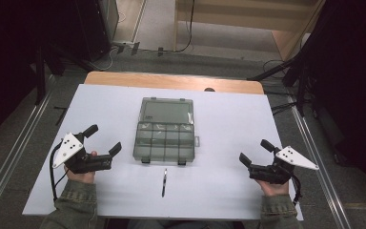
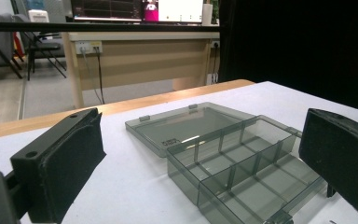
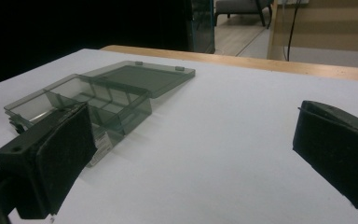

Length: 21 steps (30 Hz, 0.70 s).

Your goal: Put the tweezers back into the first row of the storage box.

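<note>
Smoky clear plastic box (image 1: pixel 166 138), lid flat open, gridded compartments, on matte white tabletop (image 1: pixel 228 124); both grippers' jaws spread, holding nothing.

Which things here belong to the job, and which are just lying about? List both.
Likely the job (none stated):
- box, lid open, compartments bare
- pen in front of it
- left gripper and right gripper, both open

Lying about:
- desk and chairs beyond the table

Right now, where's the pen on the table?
In the high view the pen lies on the white table near the person's edge, just in front of the open compartment box, about midway between the two hands.
</note>
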Available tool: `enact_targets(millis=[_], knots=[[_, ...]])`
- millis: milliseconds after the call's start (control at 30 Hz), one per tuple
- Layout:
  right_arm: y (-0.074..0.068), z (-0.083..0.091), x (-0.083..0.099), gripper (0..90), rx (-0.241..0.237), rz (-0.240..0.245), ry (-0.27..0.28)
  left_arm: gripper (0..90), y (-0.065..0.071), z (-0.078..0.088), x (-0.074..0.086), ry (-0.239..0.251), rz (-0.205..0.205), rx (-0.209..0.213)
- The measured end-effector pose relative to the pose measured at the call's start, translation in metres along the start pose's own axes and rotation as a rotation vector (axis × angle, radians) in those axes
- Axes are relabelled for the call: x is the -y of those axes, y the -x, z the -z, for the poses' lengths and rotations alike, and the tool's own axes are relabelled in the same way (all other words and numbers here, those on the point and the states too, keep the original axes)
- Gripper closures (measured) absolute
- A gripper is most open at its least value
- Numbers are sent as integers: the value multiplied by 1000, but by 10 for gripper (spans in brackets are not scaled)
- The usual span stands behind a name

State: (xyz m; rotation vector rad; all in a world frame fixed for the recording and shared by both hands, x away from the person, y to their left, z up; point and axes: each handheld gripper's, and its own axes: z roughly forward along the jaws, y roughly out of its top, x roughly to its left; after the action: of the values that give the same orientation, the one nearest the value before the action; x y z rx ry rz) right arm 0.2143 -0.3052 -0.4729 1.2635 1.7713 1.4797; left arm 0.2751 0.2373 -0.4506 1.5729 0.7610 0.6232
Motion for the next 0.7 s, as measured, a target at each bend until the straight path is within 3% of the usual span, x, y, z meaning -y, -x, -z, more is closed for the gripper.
enact_targets(millis=[700], knots=[[-2,-4,1,0,-20,-5,-43,0,0,0,0,-6,9,3]])
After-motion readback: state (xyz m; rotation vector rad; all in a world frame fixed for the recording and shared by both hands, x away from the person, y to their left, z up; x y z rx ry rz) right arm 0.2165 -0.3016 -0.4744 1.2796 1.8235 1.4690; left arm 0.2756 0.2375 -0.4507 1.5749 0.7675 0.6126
